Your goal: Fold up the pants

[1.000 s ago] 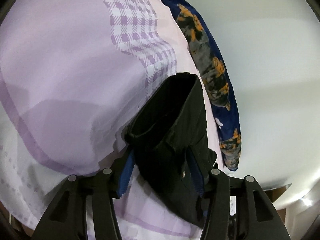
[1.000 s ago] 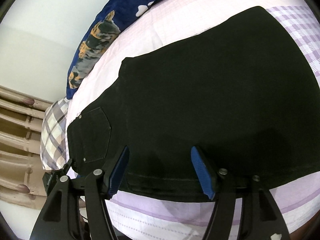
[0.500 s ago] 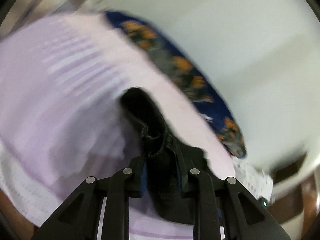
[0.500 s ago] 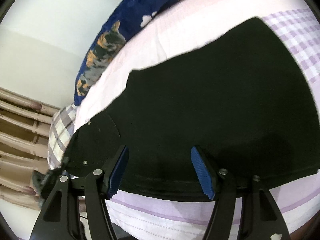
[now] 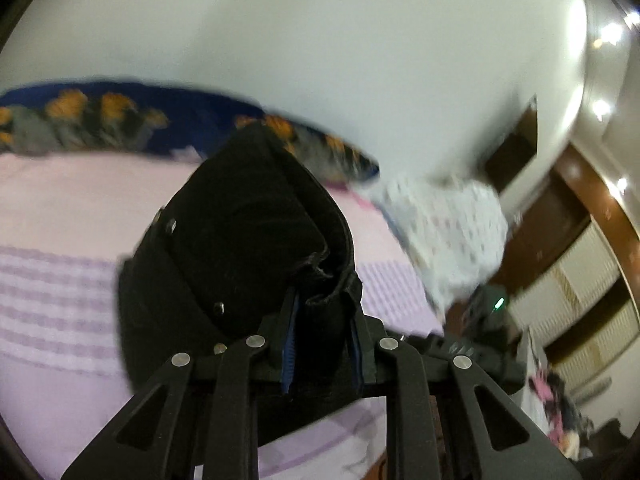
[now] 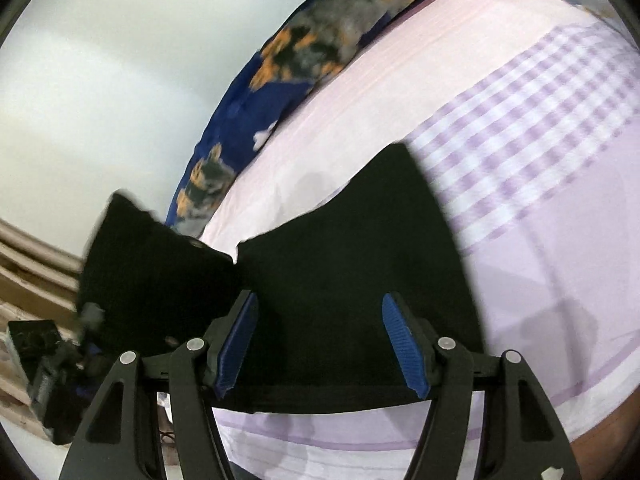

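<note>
The black pants (image 5: 248, 232) are bunched at their pocket end, and my left gripper (image 5: 322, 320) is shut on that fold and holds it up above the bed. Rivets and a back pocket show on the raised part. In the right wrist view the rest of the pants (image 6: 352, 272) lies flat on the sheet, while the lifted end (image 6: 152, 264) stands up at the left. My right gripper (image 6: 320, 298) hovers just over the flat part near its front hem, open, with its blue pads (image 6: 404, 344) wide apart and nothing pinched.
A pink and lilac checked bed sheet (image 6: 540, 168) covers the bed. A blue pillow with an orange pattern (image 6: 304, 52) lies along the white wall. A white patterned cloth (image 5: 452, 224) sits at the bed's corner, with wooden furniture (image 5: 592, 216) beyond.
My left gripper closed on the pants' pocket end, rolled and swung up with it. The right gripper shifted over the flat part; the pants' left end now stands raised in its view.
</note>
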Tool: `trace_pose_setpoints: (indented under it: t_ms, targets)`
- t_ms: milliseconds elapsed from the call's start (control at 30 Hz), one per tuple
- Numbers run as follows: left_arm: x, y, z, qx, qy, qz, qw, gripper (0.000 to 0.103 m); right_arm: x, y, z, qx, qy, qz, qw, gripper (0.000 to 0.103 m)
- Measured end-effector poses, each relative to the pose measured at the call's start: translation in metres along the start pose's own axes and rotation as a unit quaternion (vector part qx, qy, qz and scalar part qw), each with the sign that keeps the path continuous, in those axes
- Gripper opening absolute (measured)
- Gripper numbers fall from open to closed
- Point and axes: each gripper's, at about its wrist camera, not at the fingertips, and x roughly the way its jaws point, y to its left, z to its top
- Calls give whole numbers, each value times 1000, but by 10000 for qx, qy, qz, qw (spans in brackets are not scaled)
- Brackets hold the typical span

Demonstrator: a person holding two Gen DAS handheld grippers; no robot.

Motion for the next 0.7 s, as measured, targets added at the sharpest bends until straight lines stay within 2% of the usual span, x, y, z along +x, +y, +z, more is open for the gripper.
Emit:
trace_pose_setpoints:
  t_ms: [100, 267, 367, 700]
  targets:
    - [49, -8, -16, 76, 562, 69, 9984, 22, -10, -12, 3, 19, -27, -9, 10000, 63]
    - [109, -12, -44, 396, 1202, 586, 9902, 22, -12, -26, 6, 38, 94, 56, 9999, 63]
    - [115, -18, -55, 590, 1225, 696, 9883, 24, -8, -29, 8, 32, 265, 176, 9995, 63]
    - [118, -34, -59, 1042, 1276, 883, 9824, 33, 7, -17, 9, -157, 389, 179, 9990, 63]
